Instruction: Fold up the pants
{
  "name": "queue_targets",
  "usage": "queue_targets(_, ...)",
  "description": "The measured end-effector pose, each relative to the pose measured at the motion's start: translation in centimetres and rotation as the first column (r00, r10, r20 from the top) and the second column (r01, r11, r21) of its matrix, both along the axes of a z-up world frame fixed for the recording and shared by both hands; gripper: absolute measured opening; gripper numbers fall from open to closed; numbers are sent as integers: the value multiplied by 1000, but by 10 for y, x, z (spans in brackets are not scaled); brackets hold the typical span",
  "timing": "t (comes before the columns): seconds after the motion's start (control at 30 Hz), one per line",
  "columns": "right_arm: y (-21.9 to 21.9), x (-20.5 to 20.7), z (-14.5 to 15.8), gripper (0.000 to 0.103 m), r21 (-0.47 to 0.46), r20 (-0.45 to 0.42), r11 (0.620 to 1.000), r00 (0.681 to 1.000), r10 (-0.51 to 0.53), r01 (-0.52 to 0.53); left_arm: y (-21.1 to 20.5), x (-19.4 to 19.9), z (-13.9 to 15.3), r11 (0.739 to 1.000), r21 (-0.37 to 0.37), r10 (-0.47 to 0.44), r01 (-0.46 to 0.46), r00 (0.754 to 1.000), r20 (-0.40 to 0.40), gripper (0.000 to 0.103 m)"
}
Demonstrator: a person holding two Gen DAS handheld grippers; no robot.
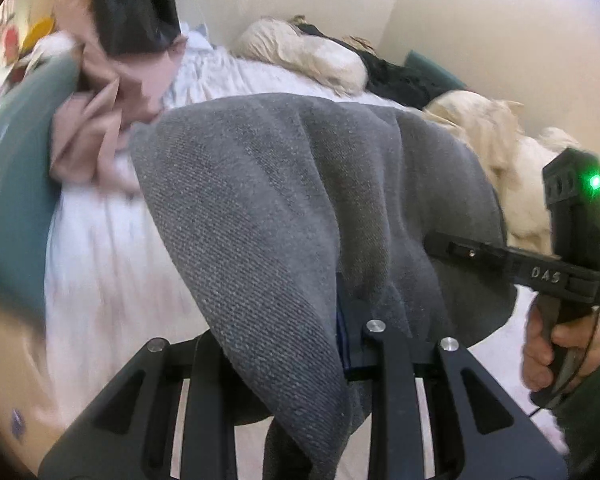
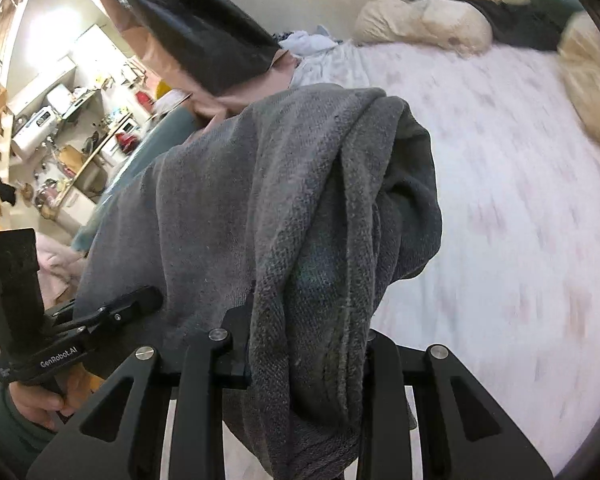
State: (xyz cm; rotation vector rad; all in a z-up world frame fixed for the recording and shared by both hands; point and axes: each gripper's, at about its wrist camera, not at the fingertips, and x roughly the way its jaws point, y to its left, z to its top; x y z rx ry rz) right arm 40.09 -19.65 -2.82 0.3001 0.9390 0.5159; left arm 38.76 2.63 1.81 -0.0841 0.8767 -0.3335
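A: From your left wrist, what do you see?
B: Your left gripper [image 1: 340,344] pinches the grey pants [image 1: 284,208], jaws narrow on the cloth, which hangs lifted over the white bedsheet [image 1: 112,260]. Your right gripper [image 1: 440,246] bites the same cloth at its right edge.

A: And from your right wrist?
B: Your right gripper [image 2: 304,356] is clamped on a bunched fold of the pants [image 2: 260,200], above the bedsheet [image 2: 500,208]. Your left gripper [image 2: 148,294] grips their left edge.
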Motion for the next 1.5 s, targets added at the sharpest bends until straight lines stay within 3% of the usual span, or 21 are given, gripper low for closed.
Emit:
queue_targets(0.13,13,99,-18,29,-84,27,996,999,-29,31,-1,92,-33,998,69,-17,11,996,85,23)
queue_targets(0.27,20,175,-60,30,-140,-7,988,998,-62,60,7,163,-81,999,31,45,-45,999,11,23)
queue_targets(0.33,25,201,-87,31,-146,-77,988,995,-56,45,8,174,-111,994,88,66,-64,998,-17,27)
queue_targets(0.37,29,207,-107,34,-183,-123,983,992,-36,13,6,176,-128,983,173,67,-61,997,-30,35)
queue_targets(0.4,29,210,-120,51,-229,-151,973,988,-27,-8,7,174,-141,971,238,38,-34,999,-16,44)
queue_targets(0.43,24,210,-129,63,-252,-151,968,988,-25,-14,11,169,-142,970,240,20,-25,999,26,48)
queue_targets(0.47,11,209,-130,84,-253,-122,967,992,-37,5,16,163,-139,969,245,16,-29,998,56,60)
queue_targets(0.5,-2,207,-127,89,-255,-92,966,994,-62,37,23,159,-134,963,264,38,-60,995,88,75)
queue_targets(0.6,-26,191,-107,89,-304,44,948,995,-90,99,47,127,-117,967,238,34,-86,976,216,85)
queue_targets(0.67,-35,166,-90,89,-388,175,899,974,-145,203,62,111,-116,953,264,84,-147,968,235,87)
queue_targets(0.7,-39,157,-86,89,-380,194,897,968,-162,226,65,107,-116,950,266,102,-165,967,234,87)
queue_targets(0.77,-36,140,-81,88,-333,191,925,974,-124,184,61,106,-119,956,249,101,-155,971,215,87)
queue_targets(0.83,-18,131,-81,88,-356,194,926,979,-58,125,43,109,-124,943,299,86,-143,977,195,87)
queue_targets(0.93,14,133,-115,83,-526,87,847,996,-35,75,25,119,-152,871,461,127,-169,984,121,89)
queue_targets(1.0,9,139,-136,87,-497,-10,862,992,-128,106,30,119,-155,880,433,169,-192,981,91,90)
queue_targets(1.1,18,129,-125,88,-555,1,819,985,-175,146,24,112,-145,845,504,188,-179,982,33,90)
queue_targets(1.13,22,118,-112,87,-568,32,810,987,-156,146,24,102,-136,847,506,172,-165,985,33,90)
queue_targets(1.23,14,84,-77,82,-486,67,859,987,-145,159,37,56,-109,889,420,168,-184,983,75,90)
queue_targets(1.3,3,53,-55,82,-402,73,898,984,-165,180,51,5,-93,905,324,256,-277,961,107,90)
queue_targets(1.4,-5,-1,-28,84,-322,103,925,979,-176,200,59,-54,-73,906,215,350,-365,931,108,90)
queue_targets(1.5,-6,-54,-3,87,-274,128,937,973,-190,219,45,-109,-52,933,151,305,-325,941,144,93)
